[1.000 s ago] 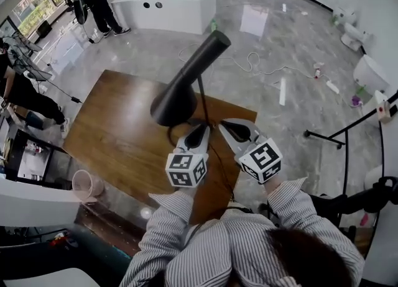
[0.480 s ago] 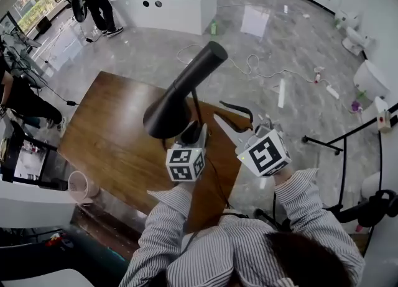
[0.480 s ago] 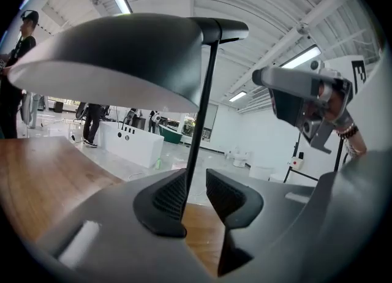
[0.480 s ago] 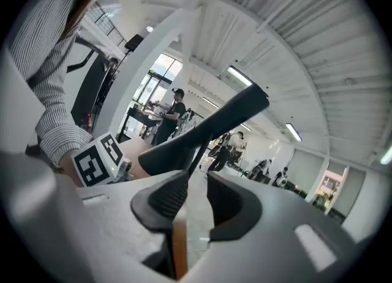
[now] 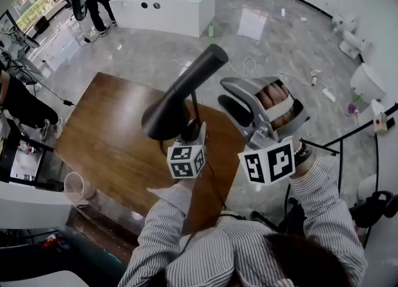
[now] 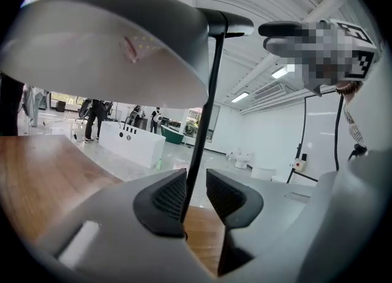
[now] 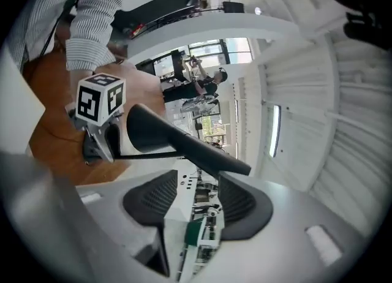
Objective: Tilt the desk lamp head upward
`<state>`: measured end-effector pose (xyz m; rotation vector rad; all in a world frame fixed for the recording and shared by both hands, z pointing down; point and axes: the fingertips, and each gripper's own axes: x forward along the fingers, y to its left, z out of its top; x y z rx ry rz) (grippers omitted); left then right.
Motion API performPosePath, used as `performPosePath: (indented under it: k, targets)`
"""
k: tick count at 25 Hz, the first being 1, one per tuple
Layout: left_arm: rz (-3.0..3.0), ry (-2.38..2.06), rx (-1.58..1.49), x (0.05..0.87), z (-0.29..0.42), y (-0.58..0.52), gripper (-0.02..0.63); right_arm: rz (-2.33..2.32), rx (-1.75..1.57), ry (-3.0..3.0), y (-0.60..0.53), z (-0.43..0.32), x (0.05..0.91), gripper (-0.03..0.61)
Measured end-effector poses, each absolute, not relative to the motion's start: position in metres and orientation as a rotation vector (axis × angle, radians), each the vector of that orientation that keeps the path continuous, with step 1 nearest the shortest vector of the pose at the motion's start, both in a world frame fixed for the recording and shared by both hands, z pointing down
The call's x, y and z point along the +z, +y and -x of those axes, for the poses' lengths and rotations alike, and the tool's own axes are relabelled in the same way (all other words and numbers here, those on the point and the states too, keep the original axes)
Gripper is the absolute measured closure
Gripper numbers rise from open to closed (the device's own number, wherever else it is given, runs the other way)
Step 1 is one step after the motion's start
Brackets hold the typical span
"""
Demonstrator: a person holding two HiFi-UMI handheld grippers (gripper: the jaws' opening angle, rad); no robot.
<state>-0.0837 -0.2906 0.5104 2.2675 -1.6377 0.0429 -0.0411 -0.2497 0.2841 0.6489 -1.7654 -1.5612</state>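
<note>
The black desk lamp stands on the wooden table (image 5: 106, 136). Its cone head (image 5: 166, 115) points down to the left, and its long tube (image 5: 205, 62) rises to the right. My left gripper (image 5: 195, 132) is at the thin stem (image 6: 211, 92). Its jaws have just been opening, and the stem runs between the pads (image 6: 164, 197), close to the left one with a gap to the right one. My right gripper (image 5: 227, 93) is raised to the right of the lamp tube and rolled on its side. Its jaws have just been opening and nothing is between them. In the right gripper view the lamp head (image 7: 160, 132) lies beyond my right gripper (image 7: 199, 199).
A pale cup (image 5: 76, 186) stands near the table's left front corner. The lamp cable (image 5: 216, 183) runs over the table toward me. The table's right edge (image 5: 239, 149) is just under the right gripper. A white counter (image 5: 168, 6) and people stand far back.
My right gripper has risen, rolled onto its side, and gone from shut to wide open. The left gripper has shifted toward the lamp stem, and its jaws have spread.
</note>
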Motion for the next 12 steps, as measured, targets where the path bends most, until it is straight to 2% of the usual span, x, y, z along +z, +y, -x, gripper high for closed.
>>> performPosePath:
  k: [6,12]
  targets:
    - [-2.261,-1.636,0.041,0.51,0.083,-0.291,0.498,-0.618,-1.843,-1.379,-0.255,0.054,0.266,0.314]
    - [-2.253,-1.639,0.035,0.511,0.081,-0.292,0.497,-0.585,-1.958,-1.164,-0.271,0.067,0.262,0.296]
